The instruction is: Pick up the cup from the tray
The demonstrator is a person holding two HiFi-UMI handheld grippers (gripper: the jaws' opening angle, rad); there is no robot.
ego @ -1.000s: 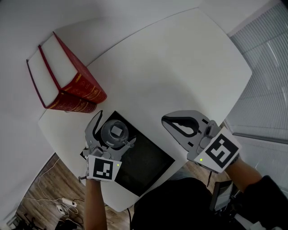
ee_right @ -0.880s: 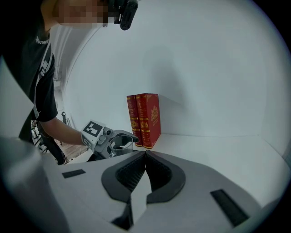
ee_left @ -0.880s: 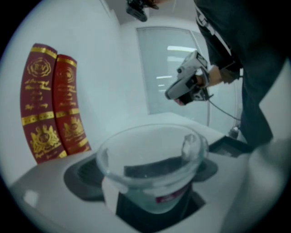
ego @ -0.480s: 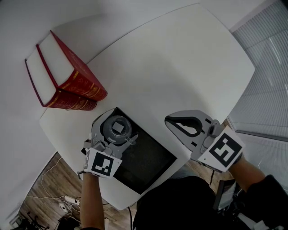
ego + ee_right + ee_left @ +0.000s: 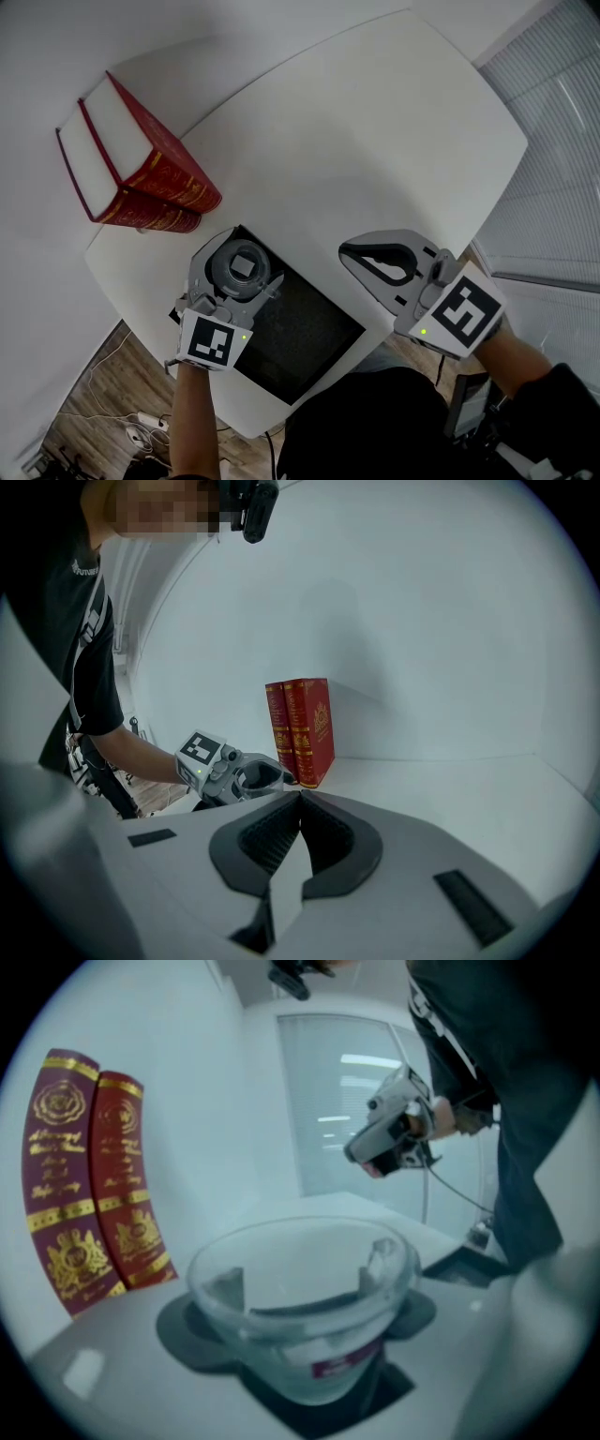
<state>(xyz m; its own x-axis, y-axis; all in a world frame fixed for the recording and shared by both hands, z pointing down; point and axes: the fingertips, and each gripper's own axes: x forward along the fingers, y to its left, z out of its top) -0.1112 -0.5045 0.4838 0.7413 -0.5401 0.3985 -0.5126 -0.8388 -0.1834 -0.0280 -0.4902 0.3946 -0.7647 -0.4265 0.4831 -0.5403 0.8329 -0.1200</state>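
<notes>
The left gripper (image 5: 240,272) has just been closing its jaws, and they now hug the clear cup (image 5: 243,265). The cup stands on the black tray (image 5: 309,337) at the near corner of the surface (image 5: 375,141). The cup looks smooth, so a soft squeeze may let it slip and tip. A jerky lift could push the tray off the edge. The right gripper (image 5: 300,797) is closed and empty.

Grey left claw (image 5: 239,263), grey right claw (image 5: 346,253), black-and-white marker cubes (image 5: 210,341), black short-sleeved shirt (image 5: 89,621)
</notes>
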